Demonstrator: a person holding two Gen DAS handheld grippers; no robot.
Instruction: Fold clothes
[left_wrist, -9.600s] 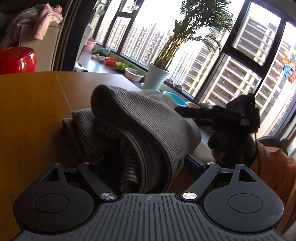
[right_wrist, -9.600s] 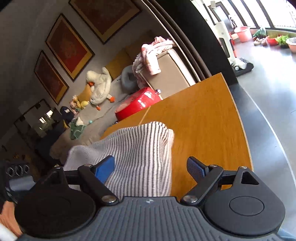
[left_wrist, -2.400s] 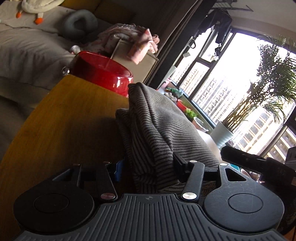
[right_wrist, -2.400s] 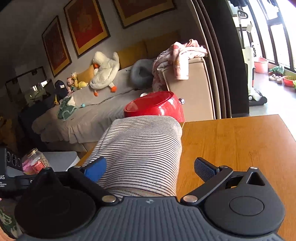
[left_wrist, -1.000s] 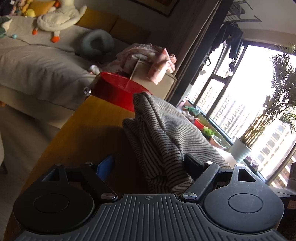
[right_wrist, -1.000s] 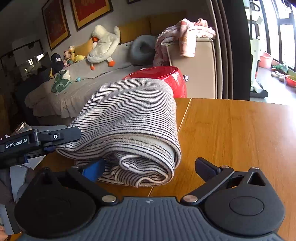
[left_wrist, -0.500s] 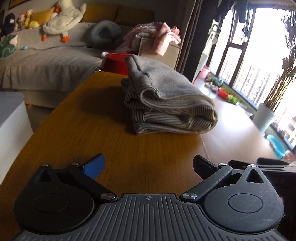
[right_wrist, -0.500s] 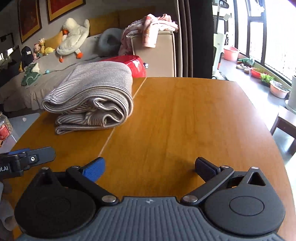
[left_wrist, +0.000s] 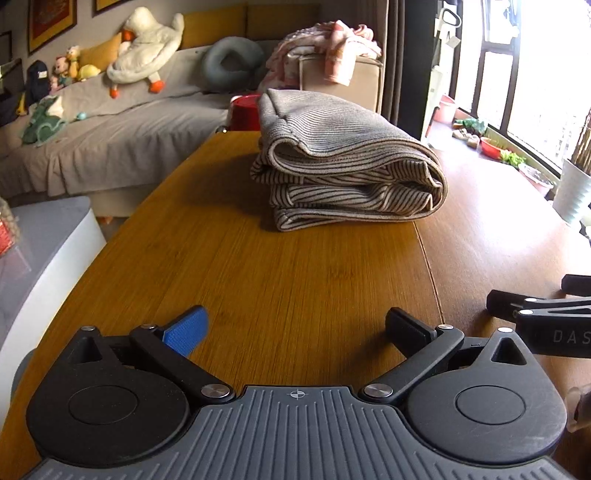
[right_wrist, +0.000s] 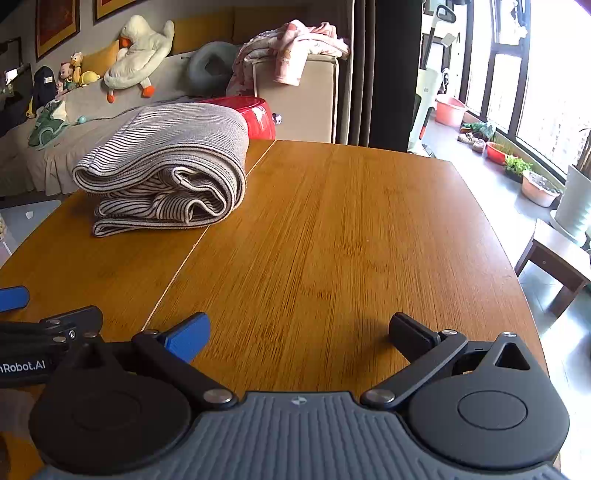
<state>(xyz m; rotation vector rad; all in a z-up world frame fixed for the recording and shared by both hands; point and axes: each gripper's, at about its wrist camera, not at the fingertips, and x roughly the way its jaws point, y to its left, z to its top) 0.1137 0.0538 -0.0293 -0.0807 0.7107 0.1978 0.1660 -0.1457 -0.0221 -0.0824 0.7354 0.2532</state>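
Through the left wrist camera we see the left claw spread wide over bare wood, nothing between its fingers. Ahead, the striped garment sits folded in a thick stack on the table, well apart from us, a red bin just behind it. Over to the right wrist camera: the right claw also gapes apart, empty, above the table. The striped garment rests at far left, near the table's edge.
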